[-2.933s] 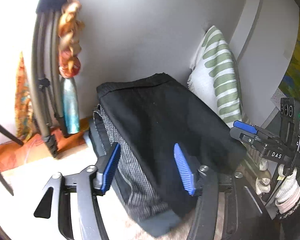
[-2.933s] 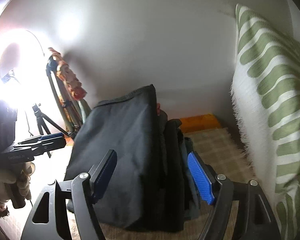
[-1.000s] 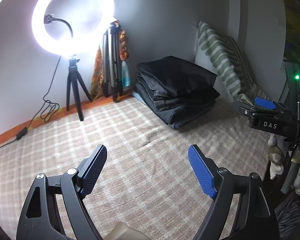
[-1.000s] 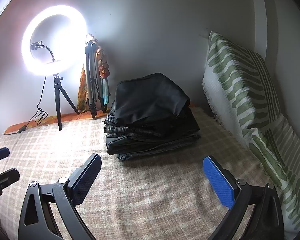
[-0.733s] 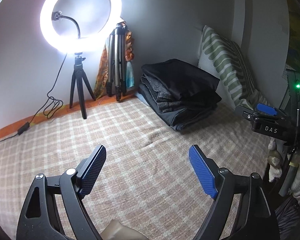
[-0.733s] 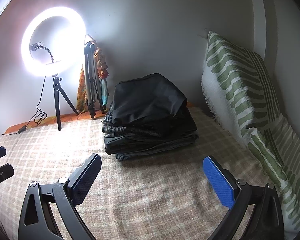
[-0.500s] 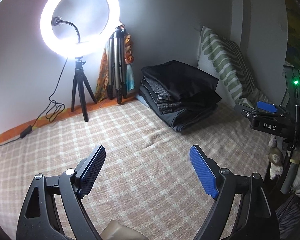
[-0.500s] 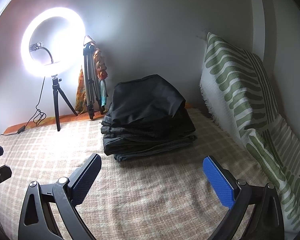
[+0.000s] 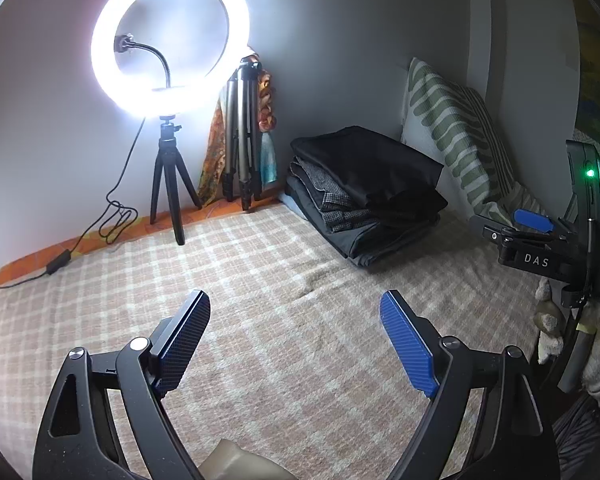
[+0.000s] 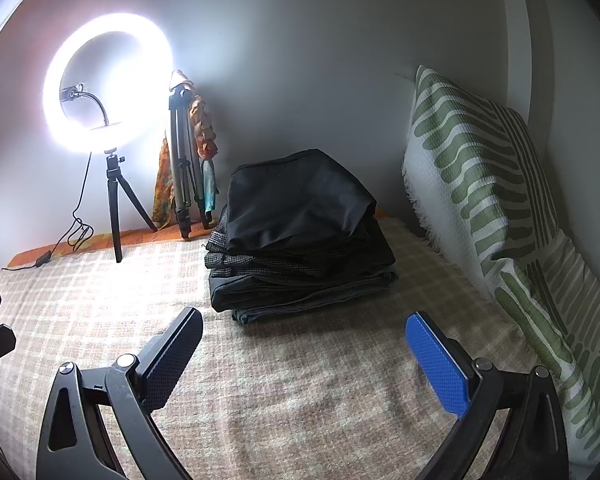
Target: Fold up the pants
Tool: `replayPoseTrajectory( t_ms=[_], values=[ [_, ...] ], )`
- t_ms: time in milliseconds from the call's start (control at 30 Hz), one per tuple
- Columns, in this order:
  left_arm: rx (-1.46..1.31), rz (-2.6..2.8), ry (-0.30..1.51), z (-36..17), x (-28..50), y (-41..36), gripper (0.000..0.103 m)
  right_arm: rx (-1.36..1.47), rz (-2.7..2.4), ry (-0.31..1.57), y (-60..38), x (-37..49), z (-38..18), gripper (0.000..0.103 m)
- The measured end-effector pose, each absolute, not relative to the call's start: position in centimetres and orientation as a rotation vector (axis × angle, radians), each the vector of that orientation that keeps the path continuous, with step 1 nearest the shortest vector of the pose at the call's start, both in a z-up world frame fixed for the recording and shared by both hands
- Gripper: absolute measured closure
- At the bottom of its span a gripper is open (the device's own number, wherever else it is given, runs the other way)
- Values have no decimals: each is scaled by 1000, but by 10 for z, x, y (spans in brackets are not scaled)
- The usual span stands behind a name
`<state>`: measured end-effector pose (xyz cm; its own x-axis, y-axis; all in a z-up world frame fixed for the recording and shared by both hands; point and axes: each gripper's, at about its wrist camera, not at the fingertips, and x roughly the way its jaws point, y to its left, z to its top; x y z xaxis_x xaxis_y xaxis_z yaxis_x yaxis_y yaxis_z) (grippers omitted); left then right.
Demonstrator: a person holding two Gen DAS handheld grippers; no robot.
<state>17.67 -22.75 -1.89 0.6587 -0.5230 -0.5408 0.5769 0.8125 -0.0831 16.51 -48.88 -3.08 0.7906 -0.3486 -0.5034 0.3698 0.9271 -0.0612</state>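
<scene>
Currently the stack of folded dark pants (image 10: 300, 236) sits on the beige checked blanket (image 10: 300, 380) near the wall, beside the green-striped white pillow (image 10: 492, 184). Left gripper (image 9: 296, 340) jaws spread wide, empty, above bare blanket. Right gripper (image 10: 304, 356) likewise agape, holding nothing, well short of the stack.

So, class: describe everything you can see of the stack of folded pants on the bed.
The stack of folded pants lies on the checked bedspread near the grey wall. It holds several flat-folded pieces: a smooth black one on top, a grey finely checked one beneath, then dark grey layers. Folded edges face the camera, and the top piece sags slightly. Nothing grips it; the green-striped pillow stands apart to its right.
</scene>
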Motion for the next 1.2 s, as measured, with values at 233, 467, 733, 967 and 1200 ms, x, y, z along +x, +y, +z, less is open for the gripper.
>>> replayPoseTrajectory(
  t_ms=[233,467,733,967,1200],
  values=[
    [105,-622,585,-21,176,-228,16,47,-385,537,-490,165,-33,0],
    [106,-621,584,-21,176,-228,16,44,-384,538,-490,165,-33,0],
    [106,-623,585,-21,176,-229,16,41,-381,540,-489,165,-35,0],
    [104,-624,586,-20,175,-228,16,40,-377,543,-487,166,-36,0],
    [107,-626,575,-20,172,-226,16,35,-372,545,-486,167,-36,0]
  ],
)
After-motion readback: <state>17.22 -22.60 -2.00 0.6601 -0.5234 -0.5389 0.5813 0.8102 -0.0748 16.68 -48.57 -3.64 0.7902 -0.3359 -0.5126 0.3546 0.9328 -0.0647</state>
